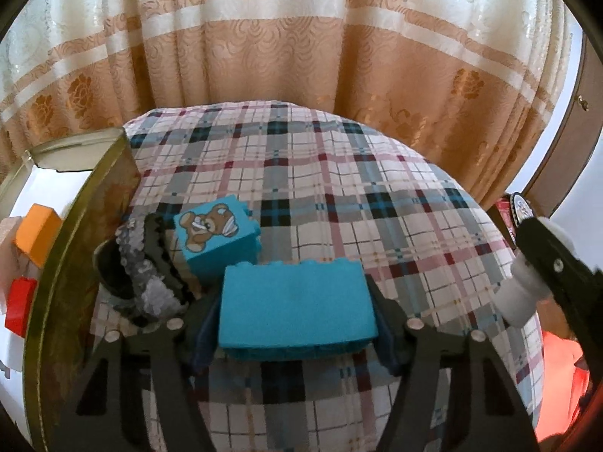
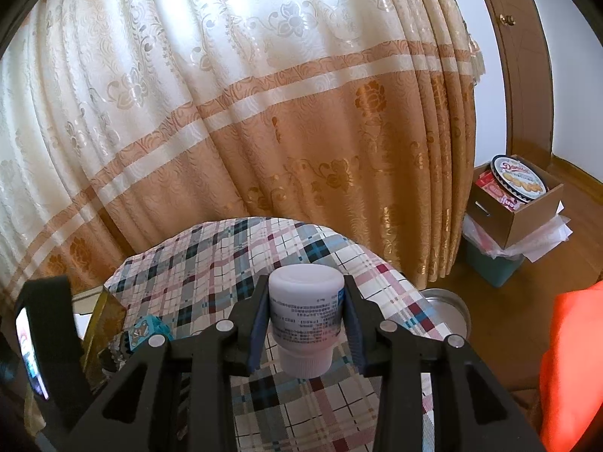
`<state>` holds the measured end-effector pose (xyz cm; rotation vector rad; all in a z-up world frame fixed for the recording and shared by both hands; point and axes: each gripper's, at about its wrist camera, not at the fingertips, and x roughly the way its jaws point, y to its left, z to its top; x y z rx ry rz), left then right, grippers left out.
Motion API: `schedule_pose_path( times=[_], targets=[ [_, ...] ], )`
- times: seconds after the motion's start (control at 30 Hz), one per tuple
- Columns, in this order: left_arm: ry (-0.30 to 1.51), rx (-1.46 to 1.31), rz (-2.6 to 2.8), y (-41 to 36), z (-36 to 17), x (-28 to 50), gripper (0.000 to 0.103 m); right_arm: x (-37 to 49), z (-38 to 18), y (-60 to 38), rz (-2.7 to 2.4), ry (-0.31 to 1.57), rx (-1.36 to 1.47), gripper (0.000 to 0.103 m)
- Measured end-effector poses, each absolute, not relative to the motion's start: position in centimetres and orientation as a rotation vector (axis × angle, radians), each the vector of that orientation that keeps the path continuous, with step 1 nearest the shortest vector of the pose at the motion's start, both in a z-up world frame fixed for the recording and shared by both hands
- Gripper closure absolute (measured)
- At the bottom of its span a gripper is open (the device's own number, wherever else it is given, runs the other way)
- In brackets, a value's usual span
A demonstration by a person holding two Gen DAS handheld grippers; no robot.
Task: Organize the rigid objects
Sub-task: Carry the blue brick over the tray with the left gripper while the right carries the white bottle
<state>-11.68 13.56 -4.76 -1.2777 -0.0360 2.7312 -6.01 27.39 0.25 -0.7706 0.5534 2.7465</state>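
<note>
A plain blue toy block point(image 1: 297, 305) lies on the plaid tablecloth point(image 1: 339, 188), and my left gripper point(image 1: 297, 324) is shut on it, a pad against each end. Just behind it stands a second blue block with a bear picture point(image 1: 211, 233), also seen in the right wrist view as the bear block point(image 2: 145, 329). My right gripper point(image 2: 305, 320) is shut on a white plastic bottle point(image 2: 305, 309), held above the cloth with its cap toward me. From the left wrist view, the bottle point(image 1: 522, 293) shows at the right edge.
A gold tin box point(image 1: 75, 263) stands at the left with an orange block point(image 1: 37, 233) and a red block point(image 1: 20, 301) inside. A grey sequinned hair clip point(image 1: 147, 267) lies beside the box. Curtains hang behind the table; a cardboard box point(image 2: 527, 211) and a metal lid point(image 2: 448, 305) are on the floor.
</note>
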Motion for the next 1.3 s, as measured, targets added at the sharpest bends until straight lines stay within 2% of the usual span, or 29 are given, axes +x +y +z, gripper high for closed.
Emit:
schedule_pose_path(
  times=[0.67,1.07,1.3],
  targets=[
    [-0.029,-1.101,2.791,8.8,-2.0,-7.7,0.038,-6.7,0.4,25.0,2.712,0.361,-0.804,0.064],
    [-0.049,-1.035,2.815,6.4,-0.9,-5.8,0.038,-6.3,1.3,22.9,2.711,0.186,-0.728,0.064],
    [-0.067,-1.003,2.837,4.1,-0.5,-4.8,0.038,-5.5,0.9,21.6,2.735,0.281,-0.761,0.064]
  ],
)
